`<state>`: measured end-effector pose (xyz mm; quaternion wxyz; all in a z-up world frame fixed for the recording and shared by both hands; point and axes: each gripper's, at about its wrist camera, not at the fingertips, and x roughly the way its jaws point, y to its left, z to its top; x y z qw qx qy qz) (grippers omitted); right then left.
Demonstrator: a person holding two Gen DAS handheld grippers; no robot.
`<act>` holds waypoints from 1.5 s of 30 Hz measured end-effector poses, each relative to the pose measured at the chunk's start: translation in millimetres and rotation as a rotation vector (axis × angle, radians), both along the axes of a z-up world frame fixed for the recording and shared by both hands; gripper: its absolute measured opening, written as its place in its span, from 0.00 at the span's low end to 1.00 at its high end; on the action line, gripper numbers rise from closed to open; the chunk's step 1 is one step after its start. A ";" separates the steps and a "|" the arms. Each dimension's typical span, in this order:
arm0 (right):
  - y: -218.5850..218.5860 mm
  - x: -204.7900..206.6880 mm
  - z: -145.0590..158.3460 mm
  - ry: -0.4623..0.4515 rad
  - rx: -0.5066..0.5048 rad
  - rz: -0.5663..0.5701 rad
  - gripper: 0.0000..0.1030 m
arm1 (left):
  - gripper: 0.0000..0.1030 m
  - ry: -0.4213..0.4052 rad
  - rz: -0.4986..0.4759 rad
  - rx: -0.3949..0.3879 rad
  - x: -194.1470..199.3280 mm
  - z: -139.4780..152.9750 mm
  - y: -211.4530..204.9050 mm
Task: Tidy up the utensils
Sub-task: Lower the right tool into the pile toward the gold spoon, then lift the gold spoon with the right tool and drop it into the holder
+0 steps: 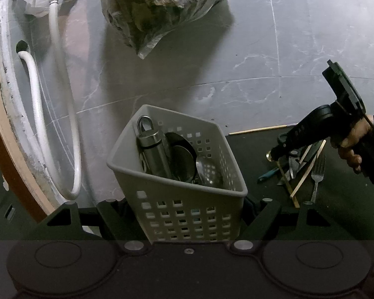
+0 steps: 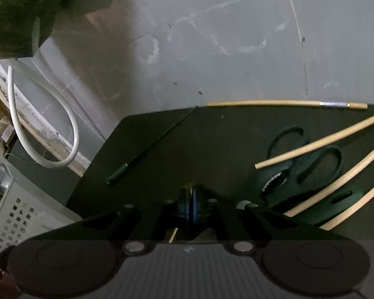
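My left gripper [image 1: 187,224] is shut on the grey perforated utensil basket [image 1: 182,199]. The basket holds a steel bottle [image 1: 152,149], a round steel ladle [image 1: 182,159] and a spoon [image 1: 207,169]. My right gripper [image 2: 190,206] is shut on the gold end of a utensil, low over the black mat [image 2: 162,134]; it also shows in the left wrist view [image 1: 274,154]. Beside it lie black scissors [image 2: 304,167], several wooden chopsticks [image 2: 316,142] and a thin black chopstick [image 2: 147,149]. A fork [image 1: 318,177] lies on the mat.
A plastic bag of dark stuff [image 1: 162,7] hangs at the grey marble wall [image 1: 286,37]. A white hose [image 1: 47,114] loops down at the left by a wooden frame. The basket corner shows in the right wrist view [image 2: 20,214].
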<state>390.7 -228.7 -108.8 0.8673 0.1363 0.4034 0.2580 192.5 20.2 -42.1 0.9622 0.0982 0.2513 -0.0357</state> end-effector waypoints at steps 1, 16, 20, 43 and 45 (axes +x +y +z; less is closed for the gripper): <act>1.7 -1.6 2.3 -0.010 -0.006 -0.002 0.03 | 0.77 0.000 -0.002 0.000 -0.2 -0.1 0.3; 15.5 -38.8 37.2 -0.148 -0.079 -0.048 0.02 | 0.77 -0.006 -0.045 0.002 -2.2 -1.1 7.0; 13.6 -51.9 49.6 -0.196 -0.078 -0.087 0.02 | 0.77 -0.008 -0.054 0.001 -1.9 -1.3 8.5; 23.4 -125.7 98.3 -0.397 0.023 -0.221 0.02 | 0.77 -0.010 -0.085 0.000 -0.7 -2.1 10.6; 27.9 -128.9 104.2 -0.418 0.023 -0.209 0.02 | 0.77 -0.011 -0.086 -0.001 -0.6 -2.4 10.4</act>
